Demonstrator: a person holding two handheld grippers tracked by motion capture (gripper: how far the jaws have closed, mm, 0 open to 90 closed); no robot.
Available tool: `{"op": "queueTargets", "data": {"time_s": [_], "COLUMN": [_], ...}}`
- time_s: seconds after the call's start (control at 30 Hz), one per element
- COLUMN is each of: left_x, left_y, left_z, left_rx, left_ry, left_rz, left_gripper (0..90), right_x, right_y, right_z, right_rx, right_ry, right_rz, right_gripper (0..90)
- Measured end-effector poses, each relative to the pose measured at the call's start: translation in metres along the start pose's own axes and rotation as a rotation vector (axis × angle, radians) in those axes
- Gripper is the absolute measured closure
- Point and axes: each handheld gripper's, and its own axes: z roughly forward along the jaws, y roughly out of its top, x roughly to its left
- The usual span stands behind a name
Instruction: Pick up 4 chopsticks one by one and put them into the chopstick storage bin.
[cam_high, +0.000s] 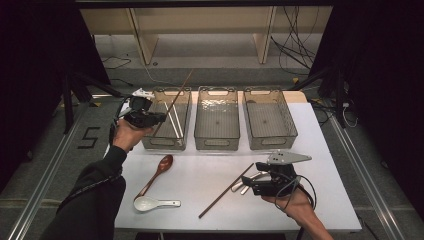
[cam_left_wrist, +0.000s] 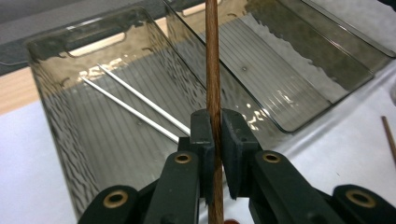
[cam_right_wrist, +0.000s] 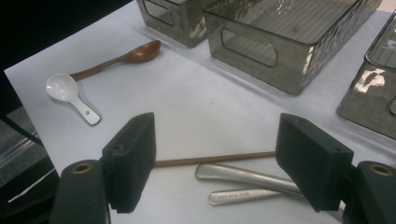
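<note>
On the white desk (cam_high: 320, 150) three smoky see-through bins stand side by side along the far edge: the left bin (cam_high: 167, 119), the middle bin (cam_high: 216, 118) and the right bin (cam_high: 269, 119). The left bin holds two thin metal chopsticks (cam_left_wrist: 135, 105) lying on its ribbed floor, seen plainly in the left gripper view; the other two bins show bare floors.

The left claw (cam_high: 150, 119) hangs at the near left corner of the left bin, held in the person's left hand. It is clenched on a brown wooden chopstick (cam_high: 176, 98), which slants up and away over that bin, its far end reaching past the bin's back rim. In the left gripper view the stick runs straight up between the two black pads, pressed from both sides.

The right claw (cam_high: 255, 186) rests low over the near right part of the desk, its jaws spread wide and gripping nothing. Between them, in the right gripper view, lie a second wooden chopstick (cam_right_wrist: 215, 159) and two metal handles (cam_right_wrist: 247, 184) side by side on the desk; whether these are spoons or forks I cannot tell.

Toward the near left of the desk lie a dark wooden spoon (cam_high: 157, 172) and, just beside its handle end, a small white ceramic spoon (cam_high: 152, 203).
</note>
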Motion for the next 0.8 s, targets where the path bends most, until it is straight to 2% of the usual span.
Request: {"op": "queueTargets", "data": {"time_s": [0.2, 0.4, 0.67, 0.8], "left_x": [0.007, 0.017, 0.03, 0.033], "left_y": [0.006, 0.008, 0.005, 0.001], "left_z": [0.006, 0.015, 0.023, 0.029], "left_rx": [0.004, 0.007, 0.008, 0.019], "left_ry": [0.022, 0.044, 0.061, 0.064], "left_rz": [0.004, -0.015, -0.04, -0.044], "left_gripper": [83.0, 83.0, 83.0, 83.0], "right_x": [-0.001, -0.001, -0.001, -0.001], "right_y": [0.0, 0.0, 0.0, 0.0], "right_z": [0.0, 0.0, 0.0, 0.0], "right_rx": [-0.002, -0.001, -0.001, -0.001], "right_ry": [0.002, 0.003, 0.004, 0.004], "right_rz": [0.003, 0.004, 0.003, 0.003], "right_gripper": [29.8, 29.8, 29.8, 29.8]}}
